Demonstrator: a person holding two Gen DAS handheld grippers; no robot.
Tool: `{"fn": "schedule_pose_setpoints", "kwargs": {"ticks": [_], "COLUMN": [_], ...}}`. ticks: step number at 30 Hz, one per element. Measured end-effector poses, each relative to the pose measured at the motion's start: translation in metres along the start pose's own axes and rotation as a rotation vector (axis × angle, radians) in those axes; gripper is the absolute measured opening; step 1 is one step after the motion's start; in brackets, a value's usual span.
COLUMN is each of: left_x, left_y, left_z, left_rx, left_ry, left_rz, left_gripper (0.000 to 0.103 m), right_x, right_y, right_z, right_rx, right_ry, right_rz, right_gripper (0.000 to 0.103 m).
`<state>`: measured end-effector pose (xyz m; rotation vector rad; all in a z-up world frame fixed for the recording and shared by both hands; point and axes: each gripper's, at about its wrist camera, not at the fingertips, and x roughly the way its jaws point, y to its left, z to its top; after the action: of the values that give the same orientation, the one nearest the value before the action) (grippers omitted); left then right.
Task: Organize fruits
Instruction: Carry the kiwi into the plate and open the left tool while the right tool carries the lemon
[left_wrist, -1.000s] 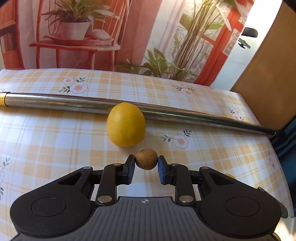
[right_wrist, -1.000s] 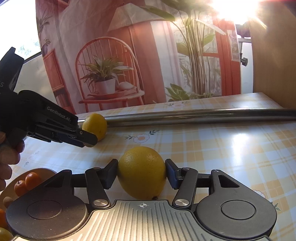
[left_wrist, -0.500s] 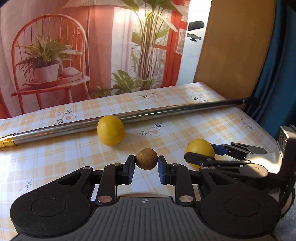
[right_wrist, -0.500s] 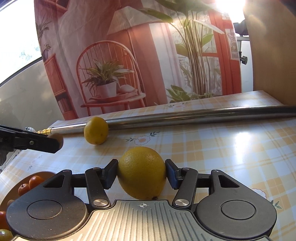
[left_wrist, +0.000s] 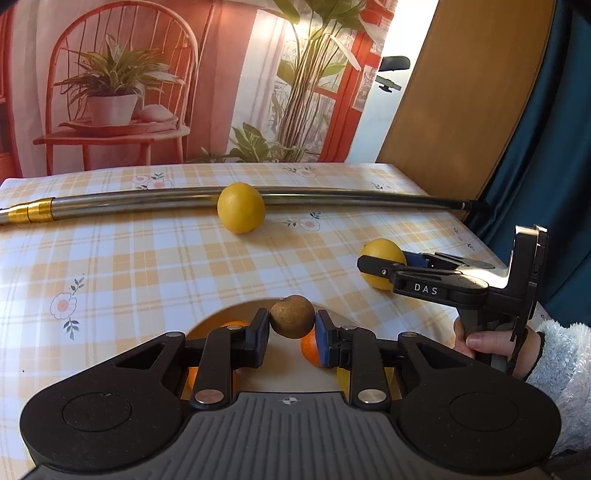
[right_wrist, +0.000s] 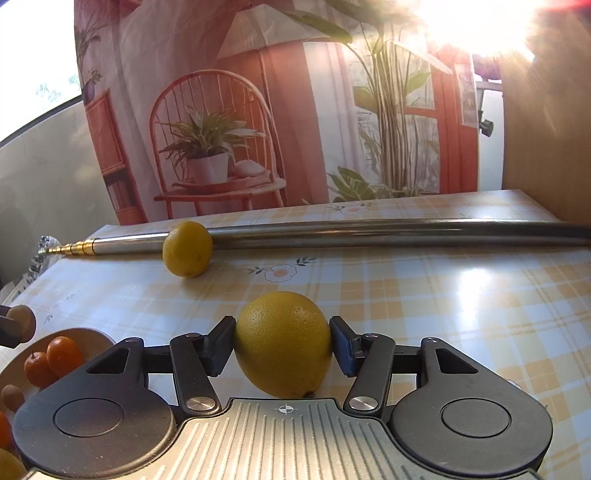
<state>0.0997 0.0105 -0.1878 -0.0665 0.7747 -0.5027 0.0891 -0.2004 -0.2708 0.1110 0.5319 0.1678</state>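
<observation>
Two grippers, each with fruit pinched between its fingers, work over a table (left_wrist: 147, 266) covered in a yellow-checked floral cloth.

Going left to right in the left wrist view: a metal pole (left_wrist: 122, 205) with a gold-banded end lies across the far side of the table. A loose lemon (left_wrist: 241, 208) sits against the pole's near side. Nearer the camera, the left gripper (left_wrist: 291, 330) clamps a small brown fruit (left_wrist: 291, 315) between its pads, held above a pale plate (left_wrist: 221, 317) that carries small oranges (left_wrist: 308, 347). Whether the brown fruit touches anything below cannot be told. Farther right, the right gripper (left_wrist: 373, 264) appears from the side, its fingers closed on a second lemon (left_wrist: 382, 253); white letters "DAS" are readable on its black arm. A hand (left_wrist: 491, 341) in a fluffy pale sleeve (left_wrist: 561, 365) grips its handle.

The right wrist view shows what the other cannot: the held lemon (right_wrist: 283, 341) close up, squeezed at its sides by both pads of the right gripper (right_wrist: 283, 345), its underside low to the cloth. At the left edge sit the plate (right_wrist: 92, 338) with two oranges (right_wrist: 55, 360) on it and the brown fruit (right_wrist: 24, 321) in the left gripper's tip. The loose lemon (right_wrist: 187, 249) rests against the pole (right_wrist: 369, 234), whose full telescoping gold tip shows here. Only the left view shows the hand, sleeve and lettering.
</observation>
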Motion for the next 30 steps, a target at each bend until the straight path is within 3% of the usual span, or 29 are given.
{"fn": "schedule_pose_setpoints", "kwargs": {"ticks": [9,16,30], "left_x": [0.025,0.038,0.056], "left_y": [0.002,0.000,-0.012], "left_z": [0.003,0.007,0.018], "left_rx": [0.043,0.076,0.159], "left_ry": [0.043,0.068,0.144], "left_rz": [-0.014,-0.001,0.038], "left_gripper": [0.028,0.028,0.028], "right_x": [-0.017,-0.036,-0.052], "right_y": [0.012,0.005,0.006], "right_z": [-0.004,-0.010,-0.009], "right_rx": [-0.013,0.059,0.086], "right_ry": [0.052,0.038,0.006], "right_rz": [-0.025,-0.048,-0.040], "right_gripper": [0.051,0.051,0.051]}}
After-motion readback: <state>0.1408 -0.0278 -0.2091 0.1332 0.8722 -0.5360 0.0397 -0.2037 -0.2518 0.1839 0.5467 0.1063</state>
